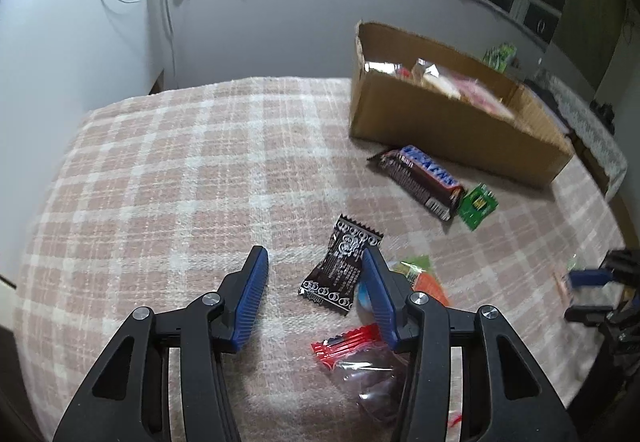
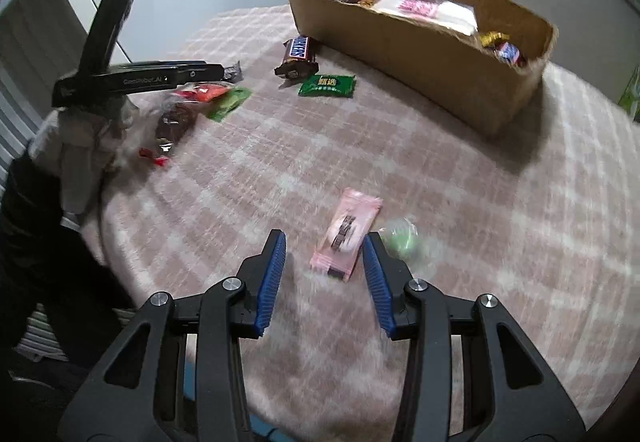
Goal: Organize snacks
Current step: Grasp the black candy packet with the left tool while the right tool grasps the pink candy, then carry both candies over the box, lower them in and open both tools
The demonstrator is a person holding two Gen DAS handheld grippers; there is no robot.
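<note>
1. Left gripper [image 1: 314, 262] hangs over the plaid blanket [image 1: 160, 182] with its jaws spread wide and nothing between the blue pads. The black candy wrapper [image 1: 340, 266] lies just ahead, nudged toward the right-hand finger, which covers part of its edge.
2. Right gripper [image 2: 325, 246] is released too, jaws apart, and the pink snack packet [image 2: 346, 238] lies flat on the blanket just ahead of the gap, closer to the right finger. A blurred green round sweet [image 2: 400, 238] sits just beside that finger on its outer side.
3. Room to move: bare blanket spreads left of the left gripper all the way to the curved edge near the wall. Ahead of the right gripper there's a broad open stretch of blanket before the cardboard box [image 2: 420, 54].
4. The box stands open near the far edge, already holding several packets. A Snickers bar [image 2: 298, 54] and a green sachet [image 2: 328, 85] lie close to its near wall.
5. Orientation: the pink packet's long axis runs away from the gripper, leaning up and to the right. The black wrapper's long axis also runs away from its gripper, crimped ends near and far, slightly tilted.
6. By the left gripper's right finger, a cluster: a clear bag with red trim [image 1: 360, 358], an orange packet [image 1: 430, 286] and a green one partly hidden.
</note>
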